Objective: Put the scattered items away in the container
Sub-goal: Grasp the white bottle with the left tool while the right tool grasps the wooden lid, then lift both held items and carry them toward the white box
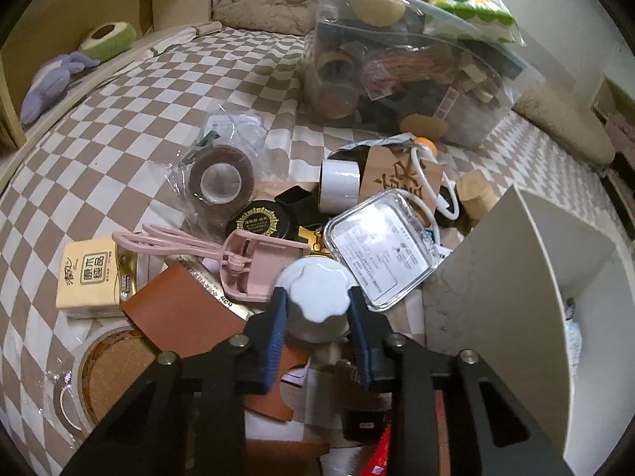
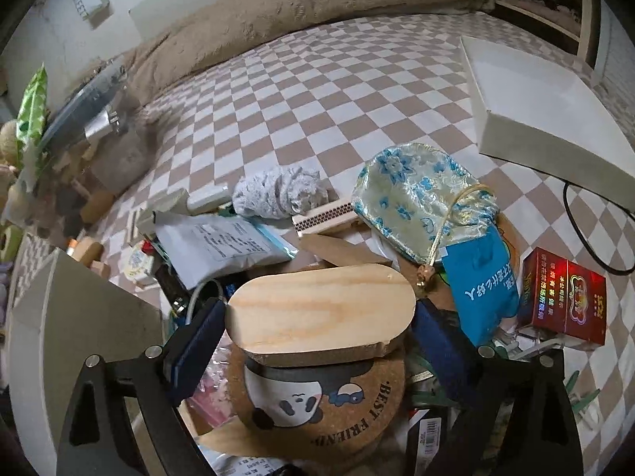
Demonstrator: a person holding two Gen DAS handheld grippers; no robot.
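Left tool is clamped on the white scalloped lid; right tool is spread, pads flanking the wooden oval block.

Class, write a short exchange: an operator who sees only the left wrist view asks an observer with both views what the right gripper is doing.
Operator: My left gripper is clamped on the white jar. Where is the right one?
Observer: The right gripper straddles an oval wooden board, with a pad at each end. I cannot tell whether the pads press on it.
Operator: What is the board lying on?
Observer: It lies on a round cork coaster with a panda print.
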